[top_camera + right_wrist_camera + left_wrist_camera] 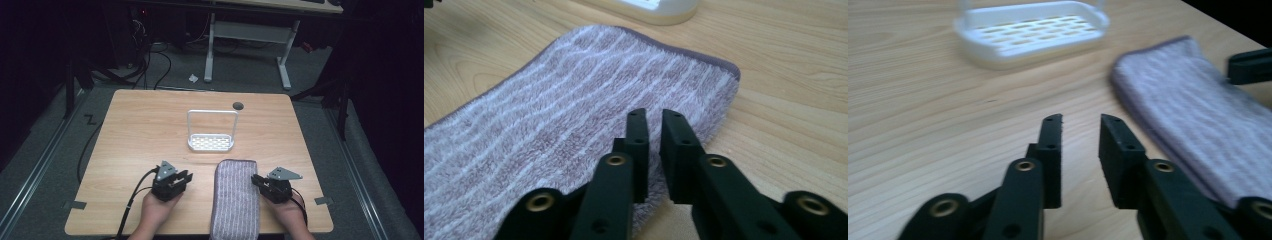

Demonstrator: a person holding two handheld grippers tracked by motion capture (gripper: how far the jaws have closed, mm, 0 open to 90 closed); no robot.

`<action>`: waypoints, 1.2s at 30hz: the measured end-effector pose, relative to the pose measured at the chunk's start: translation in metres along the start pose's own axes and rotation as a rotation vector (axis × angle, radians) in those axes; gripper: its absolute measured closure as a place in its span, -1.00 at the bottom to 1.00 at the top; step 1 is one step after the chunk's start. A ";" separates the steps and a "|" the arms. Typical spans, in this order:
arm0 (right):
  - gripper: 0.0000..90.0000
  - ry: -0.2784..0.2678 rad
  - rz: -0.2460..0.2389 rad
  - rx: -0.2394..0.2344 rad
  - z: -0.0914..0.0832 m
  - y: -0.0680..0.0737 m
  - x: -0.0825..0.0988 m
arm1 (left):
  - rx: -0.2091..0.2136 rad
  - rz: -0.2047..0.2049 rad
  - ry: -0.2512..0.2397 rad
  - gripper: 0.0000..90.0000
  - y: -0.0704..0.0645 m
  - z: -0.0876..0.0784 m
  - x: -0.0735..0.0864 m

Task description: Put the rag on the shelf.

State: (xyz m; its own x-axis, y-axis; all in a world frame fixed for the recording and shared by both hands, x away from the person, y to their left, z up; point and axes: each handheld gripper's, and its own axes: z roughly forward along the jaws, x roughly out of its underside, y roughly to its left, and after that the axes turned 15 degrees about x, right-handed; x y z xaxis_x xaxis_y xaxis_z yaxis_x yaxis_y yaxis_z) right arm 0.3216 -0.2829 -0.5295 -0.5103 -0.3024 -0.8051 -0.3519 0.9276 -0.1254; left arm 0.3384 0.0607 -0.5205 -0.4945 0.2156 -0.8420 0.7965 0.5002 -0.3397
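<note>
Both sets of fingers near-clenched, empty — right gripper (pixel 653 117) over towel (pixel 574 115) edge, left gripper (pixel 1081 120) on bare table (pixel 923 100). You'll snag pile w/o opening first.

Bare bench (pixel 140 130) lies open ahead of the left tongs (pixel 186 176), up to the white rack (pixel 210 142) standing mid-bench. The folded towel (pixel 235 197) lies between the two tongs, touching or just beside the right tongs (pixel 256 180). Right of the rack, bench stays bare to its edge.
</note>
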 end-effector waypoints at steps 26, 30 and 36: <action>0.96 0.027 -0.155 -0.154 0.012 0.068 -0.005 | 0.057 0.110 0.258 0.70 -0.038 -0.001 0.035; 0.92 0.014 -0.202 -0.179 0.014 0.084 -0.008 | 0.062 0.055 0.227 0.61 -0.033 -0.022 0.045; 0.69 -0.024 -0.179 -0.176 0.006 0.082 -0.014 | -0.017 0.018 0.131 0.17 -0.020 -0.032 0.039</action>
State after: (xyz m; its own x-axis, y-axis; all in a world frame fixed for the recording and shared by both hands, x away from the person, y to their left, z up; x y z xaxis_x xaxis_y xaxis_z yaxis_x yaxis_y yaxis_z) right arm 0.3042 -0.2010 -0.5320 -0.4093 -0.4514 -0.7929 -0.5674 0.8065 -0.1662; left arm 0.2918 0.0861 -0.5333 -0.5223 0.3321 -0.7854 0.8003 0.5091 -0.3169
